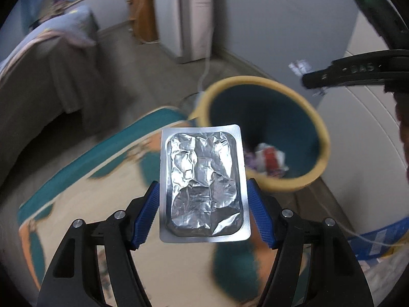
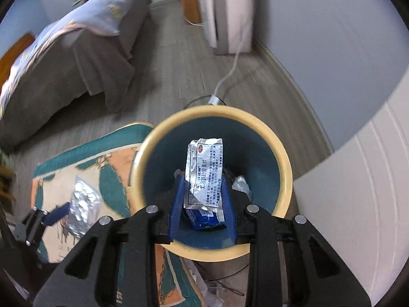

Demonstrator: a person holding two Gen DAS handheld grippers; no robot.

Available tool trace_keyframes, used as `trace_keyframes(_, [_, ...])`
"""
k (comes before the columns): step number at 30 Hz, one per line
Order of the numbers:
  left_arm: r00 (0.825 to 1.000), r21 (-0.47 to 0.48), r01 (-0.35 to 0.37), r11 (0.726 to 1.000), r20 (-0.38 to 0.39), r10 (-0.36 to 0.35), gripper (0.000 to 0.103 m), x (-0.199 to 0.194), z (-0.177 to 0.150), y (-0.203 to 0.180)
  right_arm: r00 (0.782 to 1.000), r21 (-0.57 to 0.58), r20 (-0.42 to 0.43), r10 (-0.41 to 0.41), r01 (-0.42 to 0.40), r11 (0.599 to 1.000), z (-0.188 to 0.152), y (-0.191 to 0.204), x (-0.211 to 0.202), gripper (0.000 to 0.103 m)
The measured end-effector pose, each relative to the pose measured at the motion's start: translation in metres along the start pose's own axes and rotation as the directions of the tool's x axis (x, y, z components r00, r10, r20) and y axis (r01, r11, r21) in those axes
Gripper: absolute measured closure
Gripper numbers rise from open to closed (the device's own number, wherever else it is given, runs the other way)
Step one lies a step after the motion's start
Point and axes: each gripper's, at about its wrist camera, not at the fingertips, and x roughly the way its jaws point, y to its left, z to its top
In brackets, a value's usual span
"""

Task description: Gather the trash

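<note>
My left gripper (image 1: 203, 202) is shut on a silver foil blister pack (image 1: 203, 184), its blue pads pressing the pack's two long edges above the rug. Beyond it to the right stands the teal trash bin (image 1: 319, 130) with a yellow rim; wrappers lie at its bottom. My right gripper (image 2: 204, 202) is shut on a crumpled silver medicine sachet (image 2: 205, 171) with printed text, held right over the bin's (image 2: 286, 168) open mouth. In the right wrist view the left gripper (image 2: 55, 216) with its foil pack (image 2: 84, 204) shows at the lower left, over the rug.
A teal, cream and orange rug (image 2: 107, 163) lies left of the bin. A bed with a grey cover (image 2: 71, 58) stands at the back left. A white appliance (image 2: 227, 12) with a cable (image 2: 235, 64) stands against the far wall, and a white door (image 2: 358, 192) is at the right.
</note>
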Motion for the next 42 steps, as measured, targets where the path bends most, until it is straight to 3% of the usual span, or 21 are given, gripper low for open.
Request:
trace_keyframes(6, [0.999,0.056,0.027,0.998,-0.018,-0.026,0.034,0.027,0.035,-0.031,0.999,0.072,-0.028,0.021,-0.019,0.997,0.003,-0.027,0.016,0.074])
trace_keyframes(10, [1.0,0.122,-0.005,0.993,0.003,0.004,0.033,0.04,0.047,-0.048,0.999,0.144,-0.03,0.042,-0.037,0.989,0.004,-0.042,0.024,0.073])
trace_keyframes(12, [1.0,0.109,-0.002,0.994,-0.003,0.003,0.023,0.044,0.049,-0.05,0.997,0.198,-0.03,0.073,-0.066,0.978,0.004,-0.049,0.026,0.065])
trace_keyframes(14, [1.0,0.092,-0.001,0.996,-0.003,0.001,0.019,0.042,0.048,-0.049,0.997,0.205,-0.023,0.071,-0.065,0.977,0.005,-0.049,0.025,0.045])
trace_keyframes(18, [1.0,0.075,-0.01,0.997,0.023,0.008,0.013,0.021,0.043,-0.042,0.999,0.19,0.004,0.053,-0.053,0.98,0.008,-0.045,0.011,0.039])
trace_keyframes(23, [0.995,-0.003,0.004,1.0,0.098,-0.004,0.005,-0.036,0.041,-0.025,0.998,0.151,0.059,0.027,-0.036,0.988,-0.001,-0.034,-0.035,0.009])
trace_keyframes(24, [0.994,-0.015,0.008,1.0,0.106,-0.007,0.005,-0.046,0.041,-0.023,0.998,0.138,0.064,0.011,-0.019,0.99,-0.004,-0.032,-0.042,0.007])
trace_keyframes(26, [0.993,-0.031,0.008,0.999,0.115,-0.005,0.005,-0.064,0.04,-0.019,0.996,0.12,0.081,-0.023,0.014,0.993,-0.013,-0.03,-0.059,0.006])
trace_keyframes(30, [0.991,-0.027,-0.038,0.999,0.126,0.041,0.005,-0.098,0.034,-0.018,0.996,0.115,0.09,-0.01,-0.001,0.993,-0.036,-0.03,-0.086,0.006])
trace_keyframes(35, [0.992,-0.061,-0.09,0.994,0.082,0.094,0.005,-0.121,0.024,-0.021,0.994,0.072,0.099,-0.042,0.035,0.997,-0.065,-0.024,-0.107,0.006])
trace_keyframes(42, [0.991,-0.074,-0.073,0.995,0.105,0.081,0.005,-0.136,0.002,-0.027,0.986,0.025,0.151,-0.072,0.069,0.997,-0.094,-0.013,-0.127,0.006])
